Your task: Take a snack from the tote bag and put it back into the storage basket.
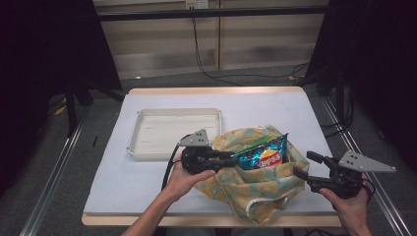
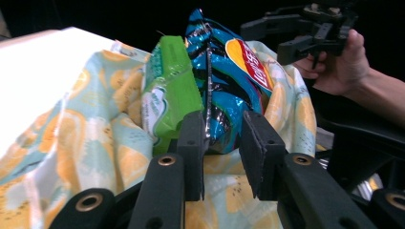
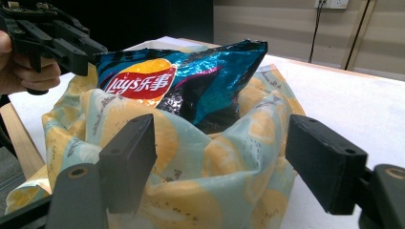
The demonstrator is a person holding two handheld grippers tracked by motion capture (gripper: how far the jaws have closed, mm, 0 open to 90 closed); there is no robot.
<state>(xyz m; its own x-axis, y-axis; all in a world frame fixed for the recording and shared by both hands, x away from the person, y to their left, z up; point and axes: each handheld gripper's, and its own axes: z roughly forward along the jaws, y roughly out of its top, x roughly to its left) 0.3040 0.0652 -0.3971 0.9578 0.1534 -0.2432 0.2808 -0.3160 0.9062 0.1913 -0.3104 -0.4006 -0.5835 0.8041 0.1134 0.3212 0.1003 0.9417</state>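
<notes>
While a cloth bag [image 1: 255, 189] printed with lemons sits at the table's [image 1: 147, 187] near edge, about five o'clock from a white tray [image 1: 172, 130], a blue chip bag [image 1: 263, 153] stands upright in its mouth beside a green packet [image 2: 169, 90]. From nine o'clock the left gripper [image 1: 231, 159] reaches in level, its narrowed jaws straddling the chip bag's crimped edge, one pad touching it, though I cannot tell if they pinch it. At three o'clock the right gripper [image 1: 307, 166] waits just outside the cloth bag, jaws wide and holding nothing, so the left is nearer for lifting the chip bag up and out along its long axis.
</notes>
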